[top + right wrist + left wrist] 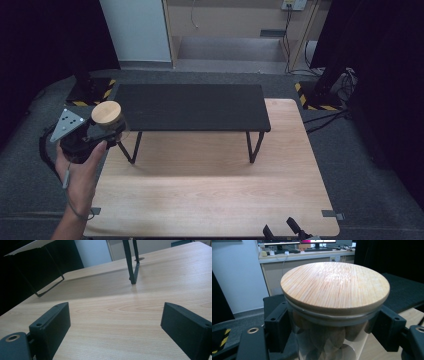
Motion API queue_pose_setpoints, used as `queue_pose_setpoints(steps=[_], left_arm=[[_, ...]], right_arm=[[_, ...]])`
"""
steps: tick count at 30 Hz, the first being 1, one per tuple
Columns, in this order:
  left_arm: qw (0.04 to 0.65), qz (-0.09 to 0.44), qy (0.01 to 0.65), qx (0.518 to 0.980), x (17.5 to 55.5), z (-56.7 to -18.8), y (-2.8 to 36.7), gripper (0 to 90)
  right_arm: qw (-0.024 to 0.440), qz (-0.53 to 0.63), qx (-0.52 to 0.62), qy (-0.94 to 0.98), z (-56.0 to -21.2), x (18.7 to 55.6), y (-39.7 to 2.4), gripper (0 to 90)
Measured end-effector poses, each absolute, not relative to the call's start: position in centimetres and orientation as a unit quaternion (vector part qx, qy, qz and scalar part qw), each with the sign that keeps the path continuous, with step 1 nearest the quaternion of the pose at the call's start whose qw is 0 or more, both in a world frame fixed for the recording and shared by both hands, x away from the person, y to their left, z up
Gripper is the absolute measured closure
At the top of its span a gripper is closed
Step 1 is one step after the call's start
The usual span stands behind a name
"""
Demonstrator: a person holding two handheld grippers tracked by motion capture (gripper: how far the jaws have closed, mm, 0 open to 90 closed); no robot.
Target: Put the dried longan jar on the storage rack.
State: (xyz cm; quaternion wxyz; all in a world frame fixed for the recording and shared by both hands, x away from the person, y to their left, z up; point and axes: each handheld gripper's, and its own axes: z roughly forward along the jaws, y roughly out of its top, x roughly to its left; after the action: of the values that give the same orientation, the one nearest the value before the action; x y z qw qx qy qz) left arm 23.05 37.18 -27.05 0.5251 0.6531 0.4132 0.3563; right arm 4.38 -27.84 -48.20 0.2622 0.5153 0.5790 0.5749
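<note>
Bamboo lid (335, 285) and the glass jar (329, 340) under it sit closest to the lens in the left claw view, with the left claw (100, 135) clamped on the jar's glass wall just below the lid, one black jaw on each side, brown rounded pieces showing inside. Taking the black shelf (190, 106) as the landmark: the wooden table (210, 195) spreads out in front of and beneath it, the jar hangs in the air off the shelf's left end, outside the table's left edge and about level with the shelf top, and the right claw (285, 230) waits well in front of the shelf's right leg (255, 146) at the table's near edge, jaws spread wide with nothing between them. The step in hand looks like carrying the jar in toward the shelf or the table, and doing it well probably means keeping the jar upright so the lid stays seated, holding the squeeze steady on smooth glass, and travelling level rather than swinging. Open room is generous: the shelf top is bare, and so is the table in front of it. The edges to mind are the shelf's left corner and its thin left leg (131, 147), both close to the jar's likely path, and the table's left edge, which the jar must clear before lowering.
</note>
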Motion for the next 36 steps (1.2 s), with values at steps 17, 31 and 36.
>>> queue_pose_setpoints(steps=[17,31,36], left_arm=[[0.518,0.349,0.444,0.642,28.9,-28.4,36.5,24.8],[0.51,0.353,0.449,0.643,30.9,-29.1,36.1,24.7],[0.507,0.35,0.454,0.644,31.4,-29.4,36.0,24.7]], right_arm=[[0.269,0.569,0.524,0.574,-48.2,4.3,-28.4,9.3],[0.274,0.567,0.527,0.571,-48.1,4.1,-28.5,9.4],[0.276,0.567,0.528,0.569,-48.0,4.0,-28.5,9.4]])
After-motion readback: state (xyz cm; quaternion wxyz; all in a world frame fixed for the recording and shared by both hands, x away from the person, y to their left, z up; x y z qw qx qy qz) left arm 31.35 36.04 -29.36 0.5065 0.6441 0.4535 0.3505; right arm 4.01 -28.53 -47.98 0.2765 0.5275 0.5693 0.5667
